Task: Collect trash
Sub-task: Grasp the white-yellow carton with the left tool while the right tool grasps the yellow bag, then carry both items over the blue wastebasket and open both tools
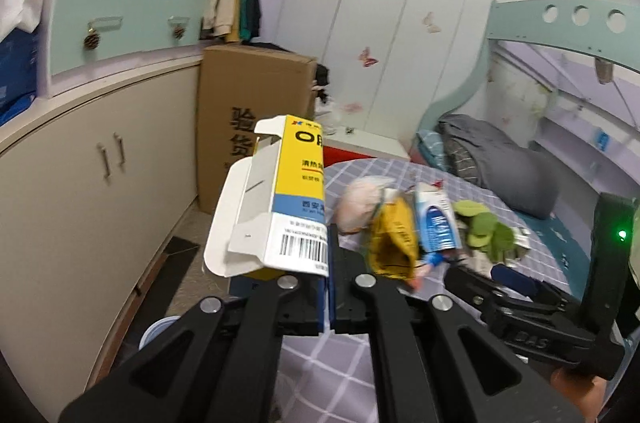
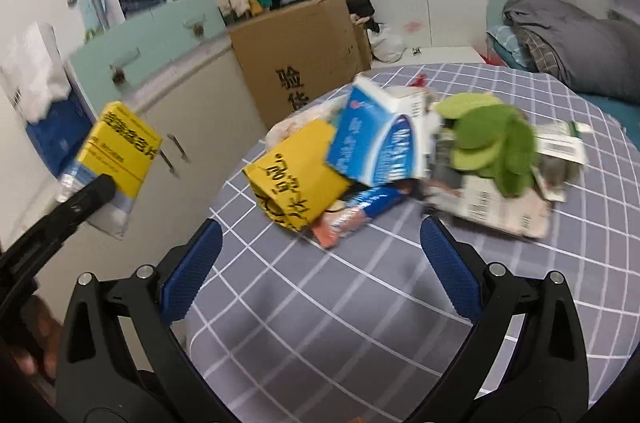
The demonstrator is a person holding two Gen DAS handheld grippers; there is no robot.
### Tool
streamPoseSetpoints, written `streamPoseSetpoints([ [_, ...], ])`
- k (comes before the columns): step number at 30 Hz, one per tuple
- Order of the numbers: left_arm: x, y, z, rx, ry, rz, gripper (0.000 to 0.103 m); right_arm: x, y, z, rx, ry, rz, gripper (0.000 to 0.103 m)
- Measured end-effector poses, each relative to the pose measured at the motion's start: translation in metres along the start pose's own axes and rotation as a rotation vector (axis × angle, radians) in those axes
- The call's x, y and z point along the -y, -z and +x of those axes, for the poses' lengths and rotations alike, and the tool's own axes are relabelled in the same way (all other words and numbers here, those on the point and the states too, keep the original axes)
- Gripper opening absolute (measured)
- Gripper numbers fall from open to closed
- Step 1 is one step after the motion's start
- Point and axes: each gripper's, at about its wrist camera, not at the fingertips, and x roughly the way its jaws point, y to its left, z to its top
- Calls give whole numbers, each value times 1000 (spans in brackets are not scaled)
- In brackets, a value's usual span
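Observation:
My left gripper (image 1: 326, 303) is shut on a yellow, white and blue medicine carton (image 1: 286, 199) with open flaps, held up left of the bed edge; the carton also shows in the right wrist view (image 2: 120, 147). A trash pile lies on the grey checked bedsheet (image 2: 320, 303): a yellow packet (image 2: 296, 175), a blue and white box (image 2: 380, 143), green leaves (image 2: 492, 143), a red and blue wrapper (image 2: 352, 215) and printed paper (image 2: 496, 207). My right gripper (image 2: 320, 263) is open and empty, just in front of the pile.
A beige cabinet (image 1: 92, 183) with mint drawers (image 1: 120, 19) runs along the left. A tall cardboard box (image 1: 248, 119) stands past it. White wardrobe doors (image 1: 380, 23) are behind. A grey quilt (image 2: 580, 47) lies at the bed's far end. A pale blue round rim (image 1: 158, 331) shows on the floor below.

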Motion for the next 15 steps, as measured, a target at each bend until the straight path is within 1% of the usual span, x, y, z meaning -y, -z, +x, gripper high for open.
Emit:
streamPoseSetpoints([
  [2,-7,2,7,-9,0,-4,1,-14,-2,14,-5,64,-53,95],
  [4,-18,6,13,-21,-3,-6,1,-24,-3,29,-12,151,-99,83],
  [5,-22,10,15,-26,-2,-8,1,-29,-4,36,-15,197,-121,82],
  [6,-25,14,17,-30,2,-10,1,-31,-4,41,-20,224,-136,79],
  [8,-32,18,20,-40,9,-14,1,-38,-6,51,-25,264,-168,67],
  [10,-36,20,24,-48,14,-17,1,-44,-7,54,-17,305,-198,16],
  [13,-39,21,27,-62,23,-12,1,-47,-6,48,11,310,-196,12],
  [14,-40,21,28,-64,25,-10,1,-46,-6,42,26,298,-183,11],
  [15,-42,22,27,-64,28,-6,1,-45,-6,34,46,280,-168,6],
])
